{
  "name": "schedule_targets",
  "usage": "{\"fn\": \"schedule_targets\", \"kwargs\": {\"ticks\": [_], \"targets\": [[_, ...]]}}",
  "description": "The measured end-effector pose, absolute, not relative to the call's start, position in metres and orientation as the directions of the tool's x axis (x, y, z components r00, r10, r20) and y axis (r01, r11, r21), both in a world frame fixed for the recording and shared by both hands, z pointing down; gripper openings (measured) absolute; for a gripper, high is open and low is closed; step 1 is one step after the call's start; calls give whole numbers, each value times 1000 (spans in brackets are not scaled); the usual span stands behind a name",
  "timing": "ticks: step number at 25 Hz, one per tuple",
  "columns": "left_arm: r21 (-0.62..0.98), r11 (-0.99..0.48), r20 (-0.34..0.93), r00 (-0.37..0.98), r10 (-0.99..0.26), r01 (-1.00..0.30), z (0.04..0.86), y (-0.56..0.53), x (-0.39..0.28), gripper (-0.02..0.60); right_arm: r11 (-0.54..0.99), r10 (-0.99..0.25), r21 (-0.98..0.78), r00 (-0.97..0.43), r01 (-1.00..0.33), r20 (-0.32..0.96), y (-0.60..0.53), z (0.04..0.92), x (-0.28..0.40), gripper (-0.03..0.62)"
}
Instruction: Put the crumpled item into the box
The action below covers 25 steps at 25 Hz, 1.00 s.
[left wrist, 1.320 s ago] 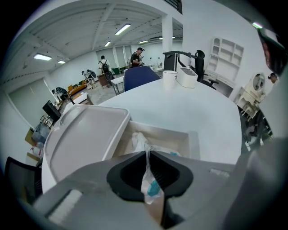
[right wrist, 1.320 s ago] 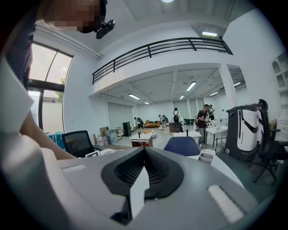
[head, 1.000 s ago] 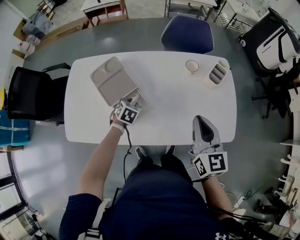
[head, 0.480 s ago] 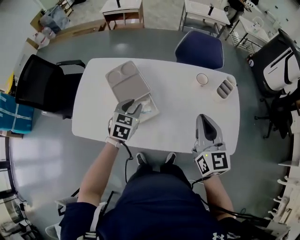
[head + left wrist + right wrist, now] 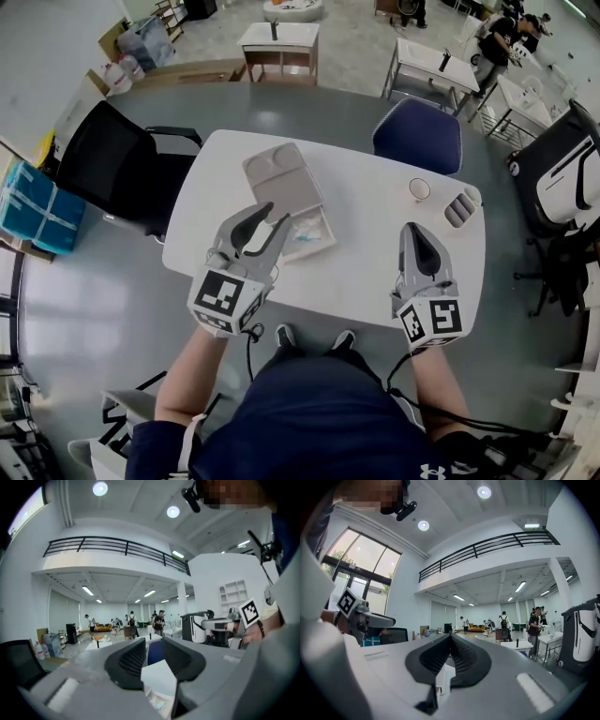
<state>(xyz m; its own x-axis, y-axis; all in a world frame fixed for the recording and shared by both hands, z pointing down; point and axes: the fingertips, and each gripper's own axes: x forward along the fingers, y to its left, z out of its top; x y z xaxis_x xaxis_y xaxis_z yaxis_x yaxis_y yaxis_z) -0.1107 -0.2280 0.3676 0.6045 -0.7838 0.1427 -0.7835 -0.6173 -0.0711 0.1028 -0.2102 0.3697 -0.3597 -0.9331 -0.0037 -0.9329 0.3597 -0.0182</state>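
Note:
A beige hinged box (image 5: 324,247) lies on the white table (image 5: 375,253) with its lid (image 5: 281,178) folded back. A crumpled clear-and-white wrapper (image 5: 305,230) rests inside its tray. My left gripper (image 5: 259,226) hovers above the table's near-left part, just short of the box; its jaws stand apart and are closing, with nothing between them. In the left gripper view the left gripper (image 5: 153,651) frames the table and a bit of the wrapper (image 5: 157,701) below. My right gripper (image 5: 415,240) is shut and empty over the near-right table; the right gripper (image 5: 451,641) shows its pads together.
A paper cup (image 5: 419,189) and a grey slotted holder (image 5: 460,208) stand at the table's far right. A blue chair (image 5: 419,136) is behind the table, a black chair (image 5: 117,169) at its left. Blue crates (image 5: 33,206) sit on the floor further left.
My left gripper has drawn back from the box and risen toward the camera, leaving the wrapper in the tray. The head view has shifted. The right gripper stays put.

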Motion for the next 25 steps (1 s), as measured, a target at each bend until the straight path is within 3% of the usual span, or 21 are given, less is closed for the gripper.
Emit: {"fn": "schedule_targets", "kwargs": {"ticks": [5,10,25], "targets": [[-152,-559,-48,571,-819,-815,291,-191,-120,93,357,-928,82,-364,-930,-84,-213,332,99,2],[-201,-458,-191,494,-848,-866,253,-166,-140,12,376,-905,130,-393,-918,-163,-206,298,86,2],[-126,-384,-204,403,-892,-915,261,-158,-164,2,456,-866,38,-453,-889,-212,-180,296,49,2]]}}
